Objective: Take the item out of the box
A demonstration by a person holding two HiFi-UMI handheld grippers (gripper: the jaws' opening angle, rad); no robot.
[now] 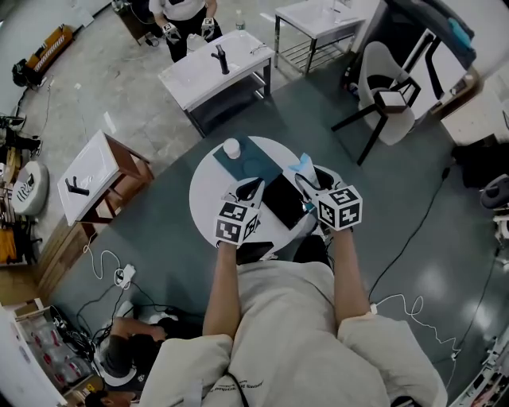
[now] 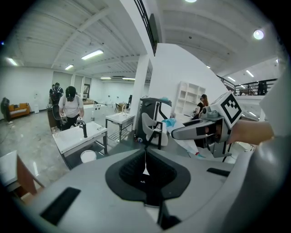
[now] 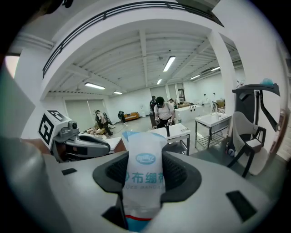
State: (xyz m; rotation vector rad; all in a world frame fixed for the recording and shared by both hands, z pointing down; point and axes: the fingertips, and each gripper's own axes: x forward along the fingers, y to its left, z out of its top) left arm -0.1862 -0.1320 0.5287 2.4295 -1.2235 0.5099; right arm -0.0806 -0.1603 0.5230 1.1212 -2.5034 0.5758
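Note:
A black box (image 1: 282, 200) lies on the round white table (image 1: 203, 187), between my two grippers. My right gripper (image 1: 305, 181) is shut on a white packet with blue print (image 1: 302, 167), held up just above the box's right end. In the right gripper view the packet (image 3: 144, 159) stands upright between the jaws of that gripper (image 3: 144, 177) and sticks out past them. My left gripper (image 1: 253, 187) hovers at the box's left side. In the left gripper view the left gripper (image 2: 145, 168) has its pads together with nothing between them, and the right gripper (image 2: 200, 129) shows beside it.
On the table's far side a teal mat (image 1: 250, 159) carries a white round cup (image 1: 231, 148). A wooden side table (image 1: 103, 179) stands at the left and a white sink table (image 1: 215, 67) behind. A person (image 1: 184, 16) stands beyond it. A chair (image 1: 390, 103) is at the right; cables lie on the floor.

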